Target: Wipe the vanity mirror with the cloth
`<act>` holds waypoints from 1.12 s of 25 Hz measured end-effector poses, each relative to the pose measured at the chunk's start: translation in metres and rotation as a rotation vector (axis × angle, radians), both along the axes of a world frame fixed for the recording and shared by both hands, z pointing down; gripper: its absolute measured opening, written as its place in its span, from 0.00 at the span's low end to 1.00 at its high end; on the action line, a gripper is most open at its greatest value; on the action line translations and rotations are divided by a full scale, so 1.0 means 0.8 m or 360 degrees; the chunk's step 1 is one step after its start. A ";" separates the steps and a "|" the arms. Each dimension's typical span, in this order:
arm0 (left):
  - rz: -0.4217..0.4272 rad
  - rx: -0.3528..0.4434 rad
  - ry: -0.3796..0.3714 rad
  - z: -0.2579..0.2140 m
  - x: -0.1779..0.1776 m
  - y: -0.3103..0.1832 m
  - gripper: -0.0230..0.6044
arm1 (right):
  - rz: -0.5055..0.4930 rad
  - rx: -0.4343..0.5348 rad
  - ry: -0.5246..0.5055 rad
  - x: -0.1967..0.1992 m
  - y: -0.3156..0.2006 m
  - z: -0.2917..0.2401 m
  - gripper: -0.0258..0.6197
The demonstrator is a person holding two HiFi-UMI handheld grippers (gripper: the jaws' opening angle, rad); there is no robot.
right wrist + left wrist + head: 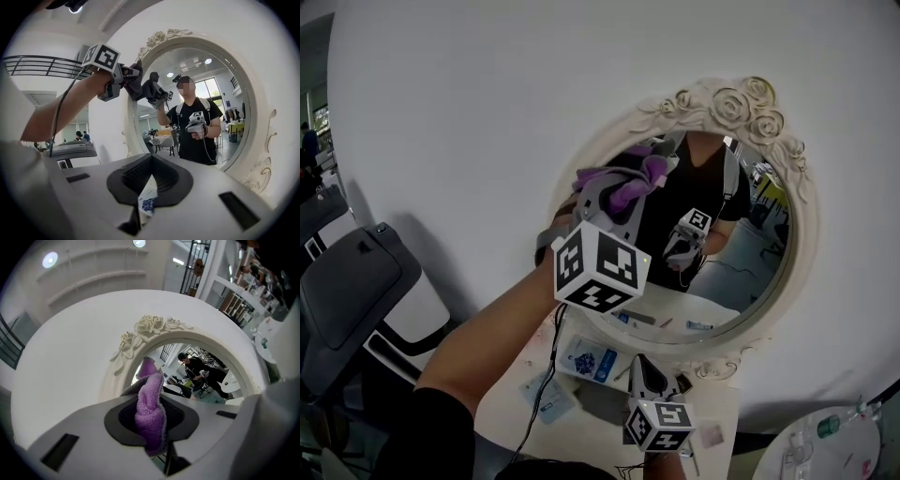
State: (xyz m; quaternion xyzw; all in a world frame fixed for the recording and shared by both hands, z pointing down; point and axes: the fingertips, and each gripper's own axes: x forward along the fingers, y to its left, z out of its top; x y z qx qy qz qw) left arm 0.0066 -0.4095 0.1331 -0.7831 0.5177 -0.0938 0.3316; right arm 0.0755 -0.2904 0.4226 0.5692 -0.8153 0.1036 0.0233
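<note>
The oval vanity mirror with a white rose-carved frame leans against the white wall. My left gripper is raised to the upper left of the glass and shut on a purple cloth. The cloth presses at the glass just inside the frame. In the left gripper view the cloth bunches between the jaws, below the frame's roses. My right gripper hangs low over the white table under the mirror, jaws together, holding nothing. The right gripper view shows the left gripper at the mirror.
Small blue-printed packets lie on the white table below the mirror. A grey chair stands at the left. A round table with bottles is at the bottom right. The glass reflects a person and a room.
</note>
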 end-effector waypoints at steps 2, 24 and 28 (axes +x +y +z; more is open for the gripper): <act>0.0010 0.0060 -0.0057 -0.020 0.008 -0.009 0.14 | -0.0003 0.0010 0.0023 0.000 0.001 -0.003 0.05; 0.0028 0.0250 0.0003 -0.005 0.007 -0.046 0.14 | 0.0069 -0.0036 0.0058 0.036 -0.018 0.006 0.05; -0.0026 0.0162 0.0021 0.045 -0.019 -0.055 0.14 | 0.0068 -0.0031 0.0062 0.037 -0.018 0.004 0.05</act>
